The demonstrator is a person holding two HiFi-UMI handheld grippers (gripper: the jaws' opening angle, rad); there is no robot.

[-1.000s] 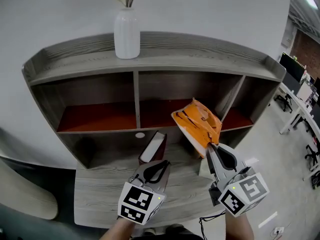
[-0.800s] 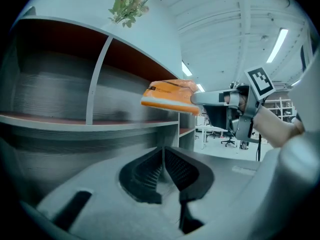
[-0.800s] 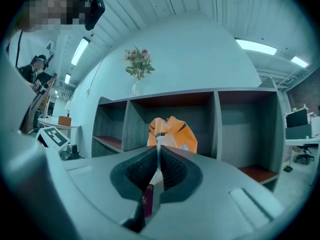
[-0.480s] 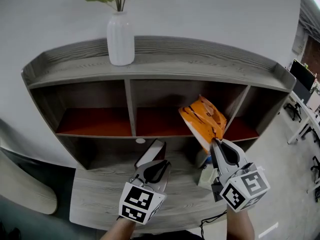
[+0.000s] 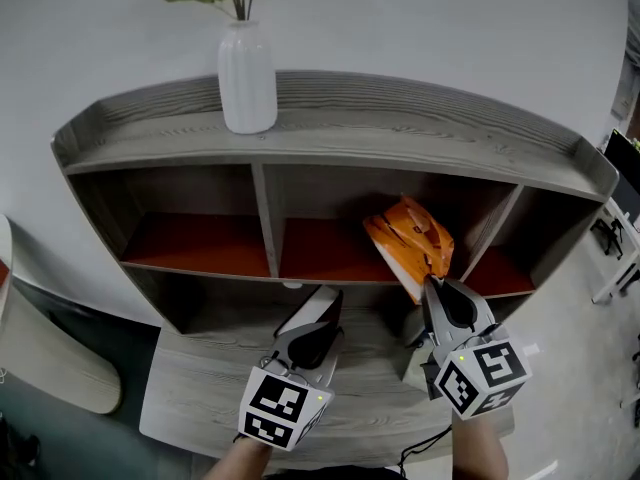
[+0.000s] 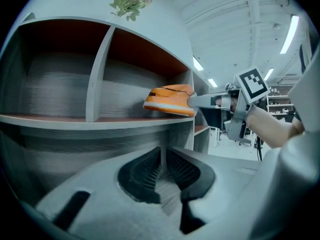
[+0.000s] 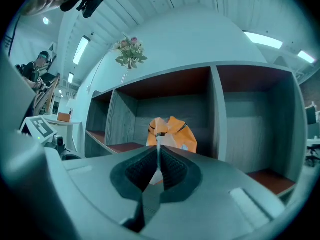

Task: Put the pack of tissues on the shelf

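Note:
The orange pack of tissues [image 5: 410,240] hangs tilted at the mouth of the middle compartment of the grey shelf [image 5: 320,253], just above its red-brown board. My right gripper [image 5: 432,286] is shut on the pack's near edge. In the right gripper view the pack [image 7: 172,131] sticks out past the closed jaws of the gripper [image 7: 158,146]. From the left gripper view the pack [image 6: 167,99] sits level with the board's front edge. My left gripper [image 5: 323,325] is low over the desk. Its jaws have just been opening and now stand a narrow slit apart [image 6: 161,156] with nothing between them.
A white vase [image 5: 247,83] with green stems stands on the shelf's top board. A white and dark-red flat object [image 5: 312,306] lies on the desk just beyond the left gripper. An upright divider [image 5: 265,218] bounds the middle compartment on its left. A person [image 7: 37,69] stands far left.
The right gripper has carried the orange pack further in toward the middle compartment. The left gripper has shifted a little over the desk. The head camera has moved closer to the shelf.

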